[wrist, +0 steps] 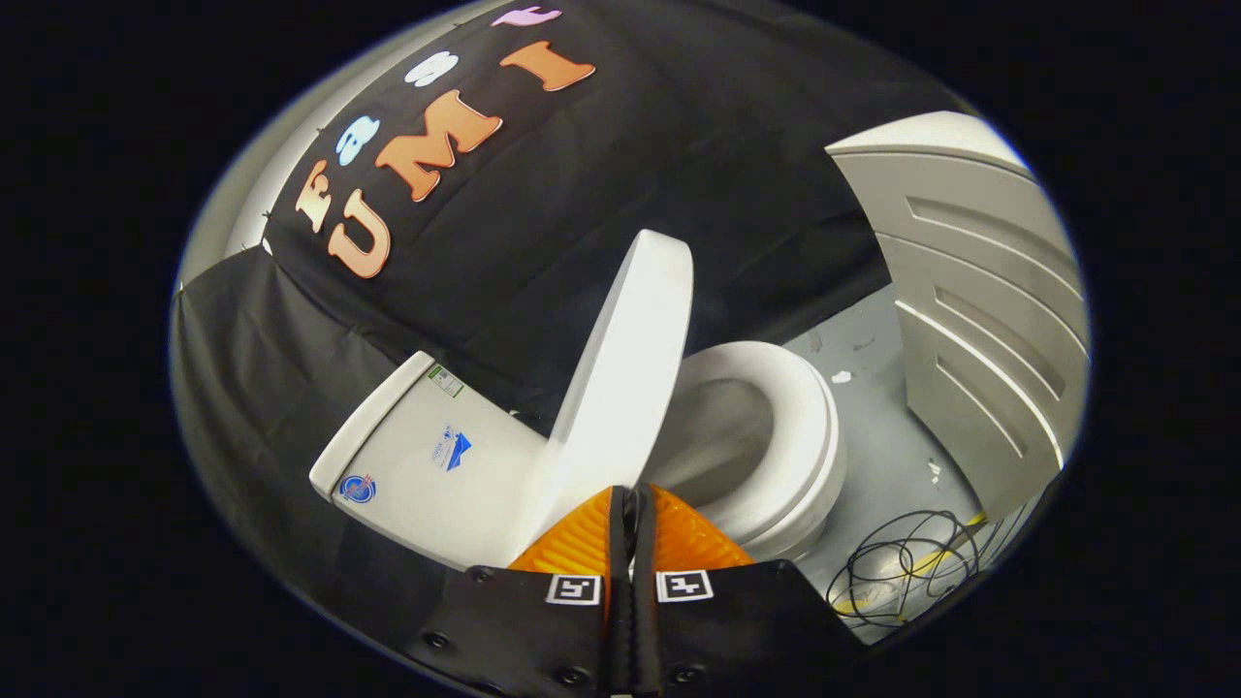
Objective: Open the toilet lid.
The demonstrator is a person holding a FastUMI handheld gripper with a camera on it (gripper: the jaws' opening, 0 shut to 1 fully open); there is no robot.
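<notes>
The white toilet lid (630, 368) stands raised, close to upright, leaning back toward the tank (427, 456). Beside it the seat (810, 427) lies flat around the open bowl (727, 436). My gripper (630, 496) is just in front of the lid's lower edge. Its two orange fingers (582, 538) are pressed together with nothing between them. The fingertips are right at the base of the lid; I cannot tell whether they touch it.
A white panelled door (979, 320) stands beyond the toilet on the seat's side. A tangle of black and yellow cables (906, 567) lies on the grey floor (873, 427) near the bowl's front. Black cloth hangs behind the tank.
</notes>
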